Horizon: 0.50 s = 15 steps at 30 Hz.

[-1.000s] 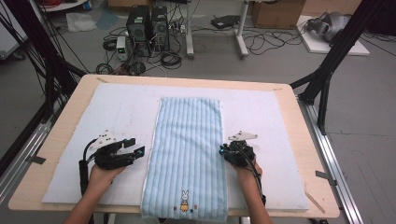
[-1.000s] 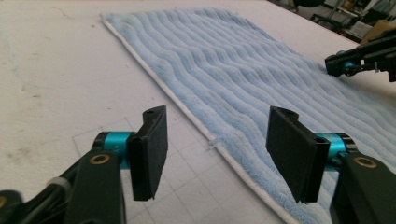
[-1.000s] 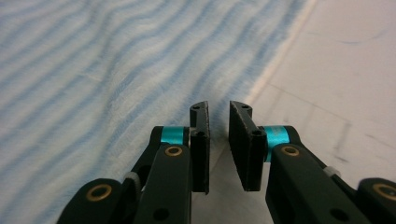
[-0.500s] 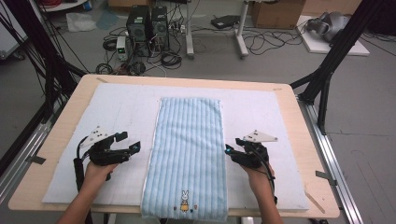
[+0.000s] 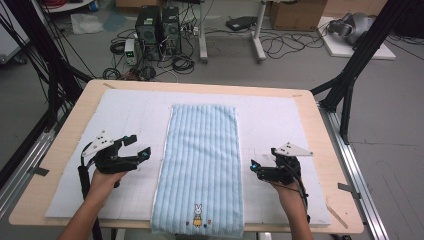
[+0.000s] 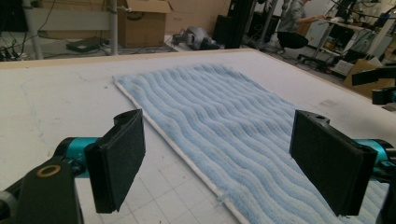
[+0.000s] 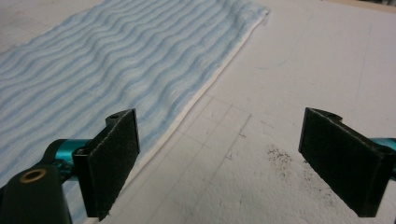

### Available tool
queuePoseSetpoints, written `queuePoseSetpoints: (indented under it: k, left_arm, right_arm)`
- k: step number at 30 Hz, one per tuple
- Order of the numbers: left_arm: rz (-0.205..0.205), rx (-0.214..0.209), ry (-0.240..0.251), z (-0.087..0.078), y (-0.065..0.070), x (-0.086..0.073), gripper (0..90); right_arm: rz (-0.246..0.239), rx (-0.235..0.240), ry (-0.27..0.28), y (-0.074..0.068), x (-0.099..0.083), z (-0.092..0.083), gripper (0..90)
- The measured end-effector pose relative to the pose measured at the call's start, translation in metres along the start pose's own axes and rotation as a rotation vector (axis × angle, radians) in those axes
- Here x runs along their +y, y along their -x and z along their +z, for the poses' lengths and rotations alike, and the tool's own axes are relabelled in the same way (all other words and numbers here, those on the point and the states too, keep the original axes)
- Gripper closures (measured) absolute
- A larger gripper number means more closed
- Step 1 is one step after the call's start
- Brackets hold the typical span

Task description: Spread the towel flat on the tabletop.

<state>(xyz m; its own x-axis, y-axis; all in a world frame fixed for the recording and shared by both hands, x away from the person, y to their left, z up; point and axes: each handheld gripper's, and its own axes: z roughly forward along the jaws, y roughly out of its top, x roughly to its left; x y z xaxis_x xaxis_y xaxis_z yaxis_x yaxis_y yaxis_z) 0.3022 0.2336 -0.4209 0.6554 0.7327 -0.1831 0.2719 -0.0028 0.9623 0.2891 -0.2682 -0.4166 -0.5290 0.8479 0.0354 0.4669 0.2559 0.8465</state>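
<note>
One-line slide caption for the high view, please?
Blue striped towel lies flat on the white mat, open left gripper and right gripper flanking it.

We see a long, light blue terry towel with wavy ribbed stripes (image 5: 202, 165) lying flat and spread out on the white padded mat (image 5: 125, 120) that covers the counter. It runs lengthwise away from us, down the middle of the mat. Its near end reaches the mat's front edge and carries a small embroidered white rabbit (image 5: 198, 213). A thin white hem lines its long sides.
</note>
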Motion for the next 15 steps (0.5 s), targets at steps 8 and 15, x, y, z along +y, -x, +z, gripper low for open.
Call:
queuePoseSetpoints:
  k: [8, 15]
  left_arm:
    - [0.016, 0.006, 0.009, 0.007, 0.000, -0.001, 18.9]
    - [0.018, 0.000, -0.003, 0.010, -0.005, -0.003, 19.2]
  right_arm:
    - [0.027, -0.006, 0.035, 0.003, -0.008, -0.009, 10.9]
    - [0.037, -0.013, 0.047, 0.004, -0.004, -0.003, 10.8]
